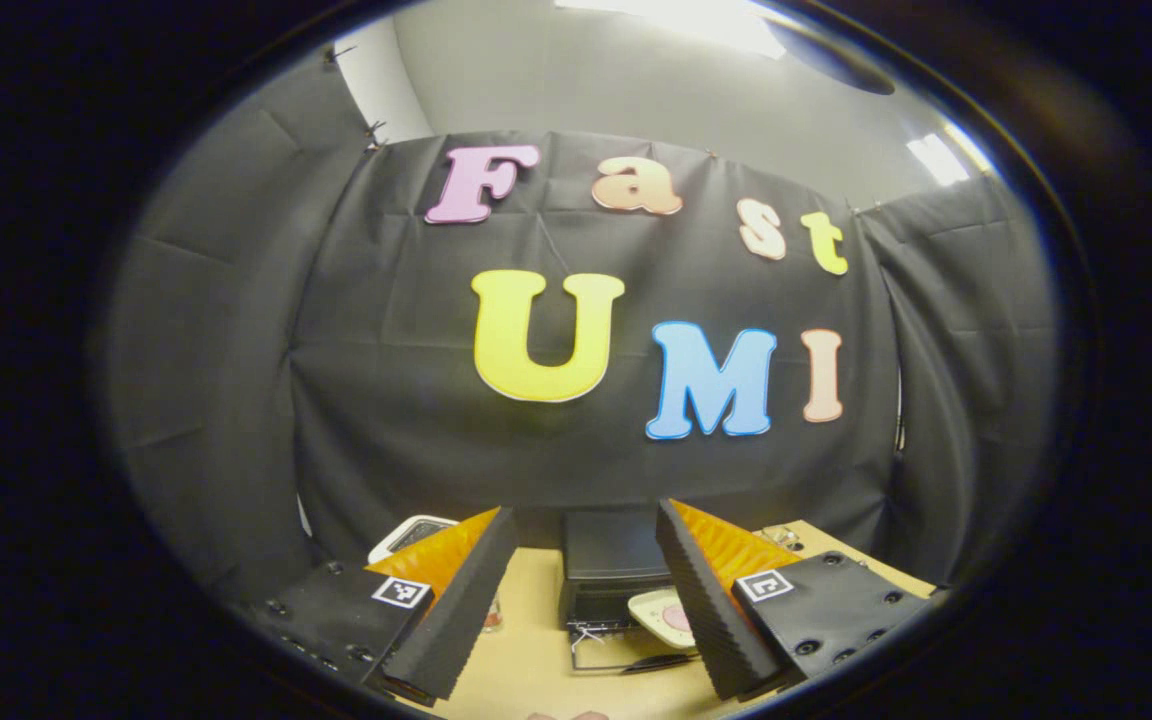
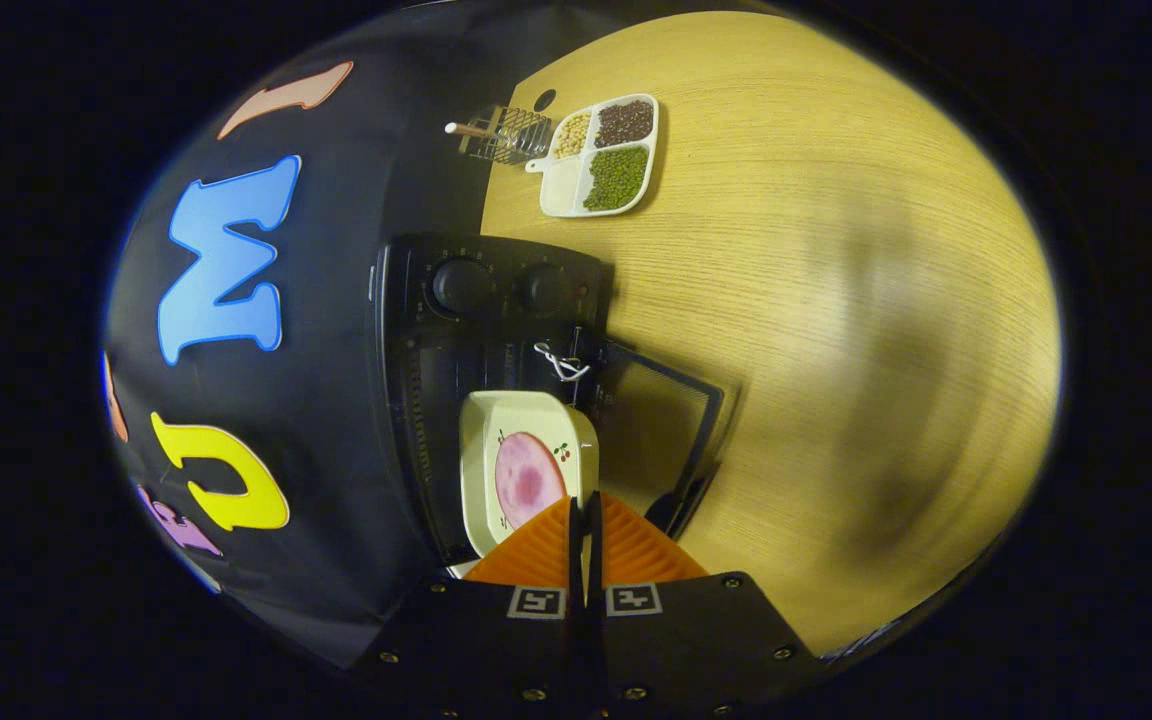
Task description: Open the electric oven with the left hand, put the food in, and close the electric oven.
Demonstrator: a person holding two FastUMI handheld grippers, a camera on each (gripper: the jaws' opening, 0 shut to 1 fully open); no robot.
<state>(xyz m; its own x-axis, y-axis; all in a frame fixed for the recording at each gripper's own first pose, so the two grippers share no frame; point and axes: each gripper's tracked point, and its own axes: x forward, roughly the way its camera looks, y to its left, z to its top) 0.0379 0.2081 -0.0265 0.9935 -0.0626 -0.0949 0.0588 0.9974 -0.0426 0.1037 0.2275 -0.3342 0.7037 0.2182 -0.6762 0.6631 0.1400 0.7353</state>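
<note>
Oven of black metal stands on the pale wood-grain table against the cloth wall, its two round knobs at one end and its glass door dropped open flat onto the tabletop, a white cord tied at the handle. The right gripper is rolled onto its side, so table and wall run vertically in the right gripper view. Its ridged fingers are pressed nearly together on the rim of a cream rectangular dish with a small cherry print, which carries a round pink slice of food. That dish sits at the oven's mouth, directly beyond the fingertips. Farther along the table lies a white divided tray of pale, dark and green beans, beside a small wire basket.

In the left gripper view, the left gripper is held level and aimed at the wall, jaws spread wide with nothing between them. The oven sits ahead between the ribbed fingers, the dish at its front.
</note>
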